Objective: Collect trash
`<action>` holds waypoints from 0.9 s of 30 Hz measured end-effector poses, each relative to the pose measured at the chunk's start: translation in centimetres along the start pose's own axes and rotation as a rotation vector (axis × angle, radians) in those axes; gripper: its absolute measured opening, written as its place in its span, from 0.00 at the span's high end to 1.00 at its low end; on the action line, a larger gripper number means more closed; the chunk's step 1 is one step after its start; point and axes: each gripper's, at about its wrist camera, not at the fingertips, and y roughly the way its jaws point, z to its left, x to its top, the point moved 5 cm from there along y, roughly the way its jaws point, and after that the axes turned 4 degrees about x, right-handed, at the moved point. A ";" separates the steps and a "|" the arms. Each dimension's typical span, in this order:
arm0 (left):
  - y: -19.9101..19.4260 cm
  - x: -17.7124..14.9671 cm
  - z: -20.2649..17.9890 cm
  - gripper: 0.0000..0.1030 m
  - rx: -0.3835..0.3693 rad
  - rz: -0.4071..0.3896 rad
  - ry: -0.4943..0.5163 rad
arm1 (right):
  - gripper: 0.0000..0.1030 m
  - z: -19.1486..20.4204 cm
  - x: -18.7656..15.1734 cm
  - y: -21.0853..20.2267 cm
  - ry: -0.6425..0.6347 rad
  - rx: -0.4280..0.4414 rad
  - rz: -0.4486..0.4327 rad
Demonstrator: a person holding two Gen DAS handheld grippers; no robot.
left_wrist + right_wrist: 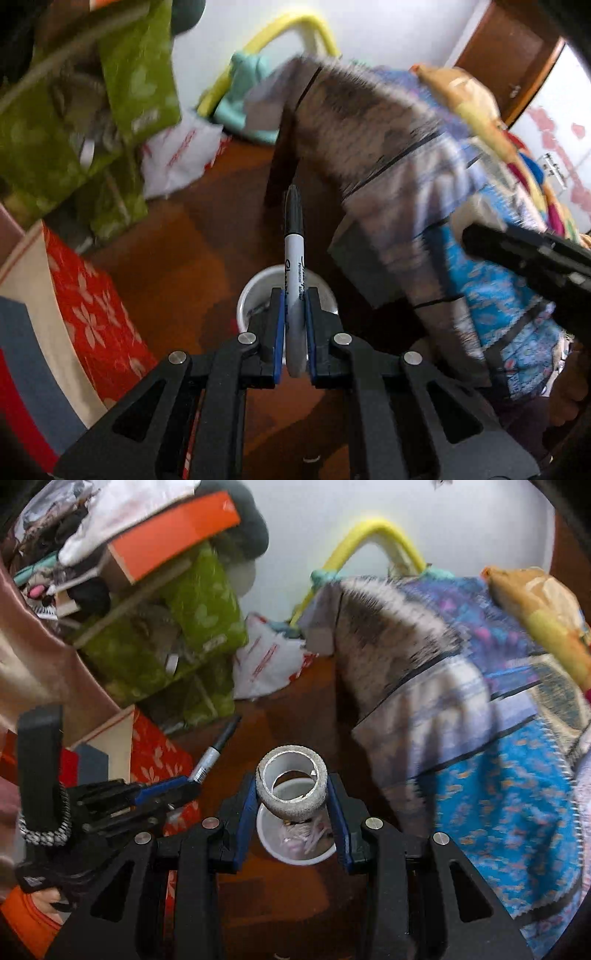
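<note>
Risk: marker (294, 258), pinched by its rear end in the left tongs (294, 299), juts far forward and could catch the bin (295, 849) rim or tip out askew.

Right tongs (291, 794) clamp a tape roll (291, 781) directly above the white bin on the floor.

Surroundings: bedspread (498, 775) overhangs just beside the bin; red floral box (92, 302) opposite, narrowing the approach.
</note>
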 end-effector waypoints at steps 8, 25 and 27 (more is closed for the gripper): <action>6.8 -2.2 0.8 0.91 -0.015 0.153 -0.054 | 0.67 -0.8 -0.1 4.7 0.021 0.035 0.075; 2.2 -0.6 -0.2 0.65 0.055 0.071 0.012 | 0.43 -2.4 -1.2 2.2 0.063 0.011 0.075; -0.1 -0.4 -0.6 0.65 0.046 0.033 0.021 | 0.43 -2.6 -1.5 0.2 0.068 0.003 0.040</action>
